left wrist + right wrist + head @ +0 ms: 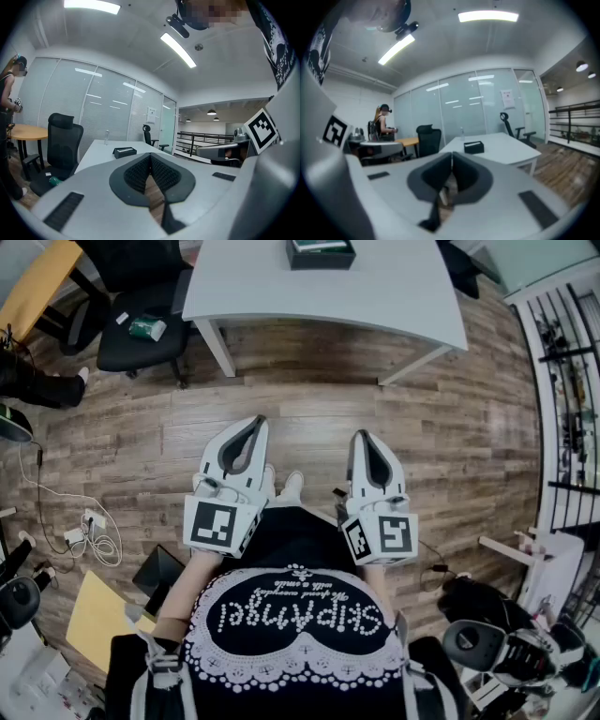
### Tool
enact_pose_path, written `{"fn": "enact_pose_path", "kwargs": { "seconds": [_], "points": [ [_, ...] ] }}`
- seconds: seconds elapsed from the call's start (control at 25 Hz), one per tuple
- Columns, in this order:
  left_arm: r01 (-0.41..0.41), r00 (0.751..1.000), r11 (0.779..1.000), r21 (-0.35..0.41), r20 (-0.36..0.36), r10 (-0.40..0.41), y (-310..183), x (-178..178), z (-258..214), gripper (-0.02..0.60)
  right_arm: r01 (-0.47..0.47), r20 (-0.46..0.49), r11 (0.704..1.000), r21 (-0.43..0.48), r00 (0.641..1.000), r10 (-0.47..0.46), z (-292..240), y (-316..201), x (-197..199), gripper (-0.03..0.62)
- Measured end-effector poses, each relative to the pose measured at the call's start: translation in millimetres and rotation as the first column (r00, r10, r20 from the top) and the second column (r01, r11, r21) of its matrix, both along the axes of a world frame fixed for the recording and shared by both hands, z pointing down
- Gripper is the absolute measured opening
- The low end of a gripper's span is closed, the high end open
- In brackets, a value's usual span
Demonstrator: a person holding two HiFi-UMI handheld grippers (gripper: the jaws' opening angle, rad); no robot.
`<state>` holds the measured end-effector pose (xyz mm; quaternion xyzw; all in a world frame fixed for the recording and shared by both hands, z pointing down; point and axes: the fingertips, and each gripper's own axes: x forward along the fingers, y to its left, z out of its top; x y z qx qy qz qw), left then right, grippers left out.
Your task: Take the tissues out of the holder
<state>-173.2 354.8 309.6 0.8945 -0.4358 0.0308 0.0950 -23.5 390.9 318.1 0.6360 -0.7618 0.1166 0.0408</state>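
Close against the shirt (300,615), left gripper (255,423) and right gripper (361,437) wait at the waist, jaws pressed together and empty, likely because the holder (321,255) and its tissues (319,245) sit well off on the table (394,296).

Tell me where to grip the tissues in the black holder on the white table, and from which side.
Probably pinch the pale tissue layer showing in the open top of the black rectangular holder, coming straight down from above: the holder lies flat on the white table with its opening upward. Finer detail is too small to tell.
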Motion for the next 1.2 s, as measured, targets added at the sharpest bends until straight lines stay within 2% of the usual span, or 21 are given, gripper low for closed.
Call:
{"fn": "enact_pose_path", "kwargs": {
  "seconds": [0.8, 1.0, 1.2],
  "points": [
    [0.016, 1.0, 1.0, 0.025, 0.009, -0.016, 21.9, 16.7, -5.2, 0.023, 0.0, 0.008, 1.0, 0.02, 1.0, 0.0, -1.3, 22.3, 19.2, 0.032],
    [0.02, 1.0, 0.999, 0.035, 0.007, -0.02, 32.2, 26.9, -6.5, 0.023, -0.015, 0.052, 0.999, 0.031, 0.999, 0.013, -1.6, 33.4, 36.2, 0.034],
    [0.047, 0.999, 0.998, 0.04, 0.005, -0.047, 34.4, 32.9, -4.3, 0.023, -0.05, 0.048, 0.998, 0.032, 0.998, 0.048, 0.8, 41.0, 63.4, 0.034]
  ]
}}
